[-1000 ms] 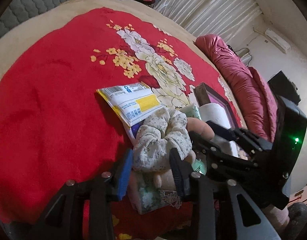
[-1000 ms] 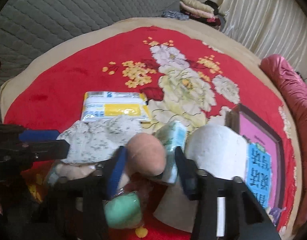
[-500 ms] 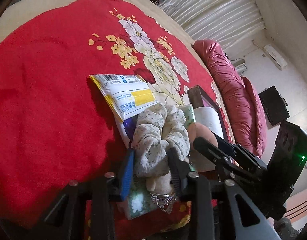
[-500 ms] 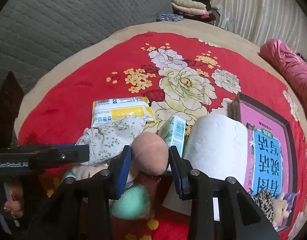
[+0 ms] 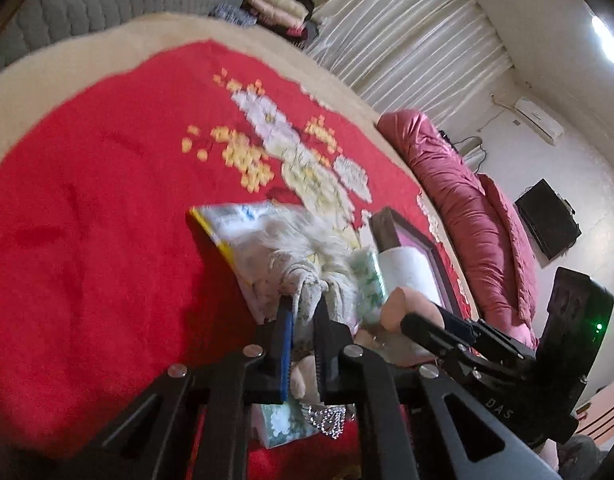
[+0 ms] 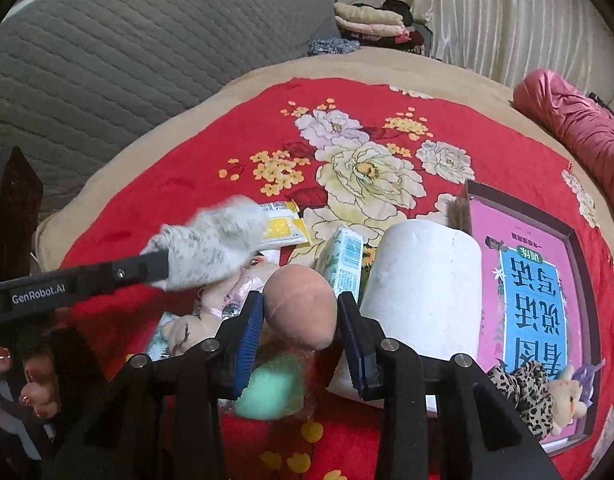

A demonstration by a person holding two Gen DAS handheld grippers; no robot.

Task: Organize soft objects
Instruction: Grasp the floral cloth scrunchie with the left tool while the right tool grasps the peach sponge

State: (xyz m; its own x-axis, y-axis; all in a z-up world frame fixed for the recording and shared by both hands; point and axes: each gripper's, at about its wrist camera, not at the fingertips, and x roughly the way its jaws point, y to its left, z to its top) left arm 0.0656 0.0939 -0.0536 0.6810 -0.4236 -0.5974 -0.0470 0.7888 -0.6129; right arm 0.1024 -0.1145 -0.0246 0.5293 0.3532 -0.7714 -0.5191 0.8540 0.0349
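Floral scrunchie [image 5: 307, 276] pinched in left gripper [image 5: 305, 320], prob. lifted.

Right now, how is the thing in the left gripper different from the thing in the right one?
The left gripper pinches a floppy, flowery cloth; the right gripper squeezes a smooth, plain pink plush ball. The cloth is thin and bunched, so the left jaws are almost together; the ball is round and fat, so the right jaws stay wider. The cloth looks blurred, the ball sharp. Both are soft, and both are gripped above the red blanket.
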